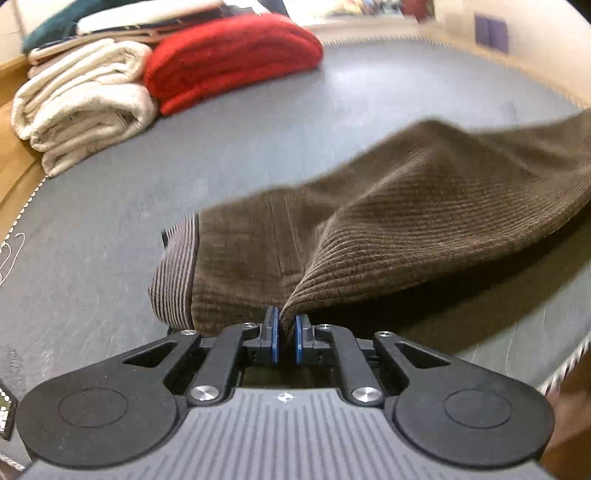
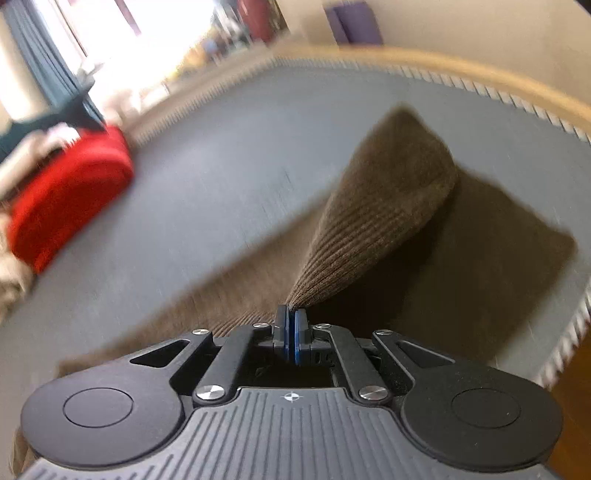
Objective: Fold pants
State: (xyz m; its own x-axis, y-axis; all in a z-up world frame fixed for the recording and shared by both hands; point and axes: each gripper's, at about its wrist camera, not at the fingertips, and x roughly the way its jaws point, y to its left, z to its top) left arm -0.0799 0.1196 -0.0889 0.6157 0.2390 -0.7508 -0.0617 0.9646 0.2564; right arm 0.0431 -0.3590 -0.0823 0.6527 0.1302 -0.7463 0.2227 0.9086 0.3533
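Note:
Brown corduroy pants (image 1: 424,206) lie on a grey mat (image 1: 240,122), with a striped inner waistband (image 1: 175,273) showing at their left end. My left gripper (image 1: 286,317) is shut on a pinch of the brown cloth, which rises from the mat in a taut fold. In the right wrist view the same pants (image 2: 384,206) are lifted into a peaked fold, and my right gripper (image 2: 291,310) is shut on the tip of that fold. Part of the pants stays flat on the mat (image 2: 229,147) beneath.
Folded laundry is stacked at the mat's far left: a red knit (image 1: 229,59), cream towels (image 1: 81,107) and dark green cloth (image 1: 55,26). The red knit (image 2: 70,195) also shows at the left of the right wrist view. The mat's fringed edge (image 2: 517,99) and a wooden rim run behind.

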